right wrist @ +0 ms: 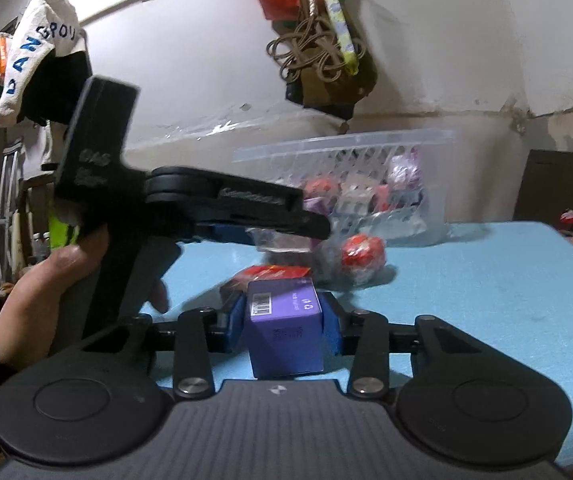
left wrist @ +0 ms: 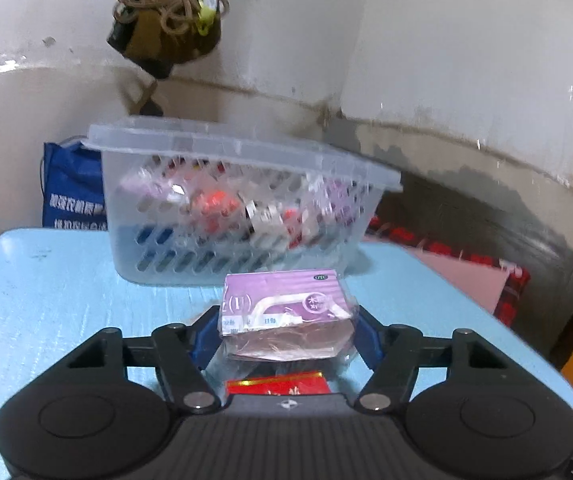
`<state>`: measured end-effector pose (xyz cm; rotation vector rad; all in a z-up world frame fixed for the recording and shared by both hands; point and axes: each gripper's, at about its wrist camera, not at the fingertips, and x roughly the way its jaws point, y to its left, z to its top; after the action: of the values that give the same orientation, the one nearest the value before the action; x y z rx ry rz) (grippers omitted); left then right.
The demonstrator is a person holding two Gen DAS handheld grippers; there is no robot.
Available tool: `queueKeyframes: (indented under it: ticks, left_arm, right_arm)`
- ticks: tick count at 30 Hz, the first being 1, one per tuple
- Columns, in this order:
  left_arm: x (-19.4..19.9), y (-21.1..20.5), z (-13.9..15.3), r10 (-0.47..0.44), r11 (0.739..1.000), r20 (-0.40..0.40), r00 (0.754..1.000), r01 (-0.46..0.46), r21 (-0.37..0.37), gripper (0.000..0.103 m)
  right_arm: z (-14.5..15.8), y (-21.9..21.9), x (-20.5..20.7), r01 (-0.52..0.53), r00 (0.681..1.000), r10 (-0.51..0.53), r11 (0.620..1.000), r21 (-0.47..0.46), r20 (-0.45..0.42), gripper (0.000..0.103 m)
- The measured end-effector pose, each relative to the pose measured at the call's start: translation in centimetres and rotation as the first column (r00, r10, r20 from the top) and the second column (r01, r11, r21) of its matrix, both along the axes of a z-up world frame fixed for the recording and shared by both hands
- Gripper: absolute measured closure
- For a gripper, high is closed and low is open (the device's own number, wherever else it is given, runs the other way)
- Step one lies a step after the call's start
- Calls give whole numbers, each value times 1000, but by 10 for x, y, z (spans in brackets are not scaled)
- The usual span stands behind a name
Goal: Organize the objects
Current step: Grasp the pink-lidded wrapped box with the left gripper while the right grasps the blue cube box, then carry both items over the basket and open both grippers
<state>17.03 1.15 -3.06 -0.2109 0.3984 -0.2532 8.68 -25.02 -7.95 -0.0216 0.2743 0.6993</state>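
My left gripper (left wrist: 286,326) is shut on a purple medicine box wrapped in clear plastic (left wrist: 286,312), held above the blue table (left wrist: 46,288), in front of a clear slotted basket (left wrist: 238,204) holding several packets. A red box (left wrist: 278,386) lies under it. My right gripper (right wrist: 286,320) is shut on a purple box with a barcode (right wrist: 286,328) just above the table. The left gripper also shows in the right wrist view (right wrist: 286,240), with the person's hand on its handle, holding the plastic bag. The basket (right wrist: 366,184) stands beyond it.
A red round packet (right wrist: 362,254) and a red box (right wrist: 270,274) lie on the table (right wrist: 486,292) before the basket. A blue bag (left wrist: 72,192) stands behind the table. A brown bag with cords (left wrist: 166,20) hangs on the wall.
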Motion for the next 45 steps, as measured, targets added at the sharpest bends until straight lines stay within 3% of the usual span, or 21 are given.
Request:
queueKeyframes:
  ticks: [8, 19, 30, 39, 45]
  left_arm:
    - [-7, 13, 1, 7, 998, 49, 999, -5, -56, 33]
    - [-10, 23, 1, 23, 995, 67, 998, -16, -100, 33]
    - [-35, 45, 19, 112, 992, 101, 989, -105, -73, 33]
    - [-42, 76, 55, 145, 987, 152, 978, -132, -90, 33]
    - [5, 71, 115, 86, 995, 194, 977, -73, -74, 33]
  right_arm:
    - [11, -17, 9, 111, 993, -112, 994, 10, 32, 59]
    - [20, -26, 23, 166, 985, -166, 986, 12, 49, 60]
    - [35, -36, 32, 169, 983, -171, 985, 37, 67, 60]
    - [61, -41, 41, 182, 977, -186, 982, 46, 105, 60]
    - [129, -18, 92, 122, 984, -127, 991, 47, 128, 60]
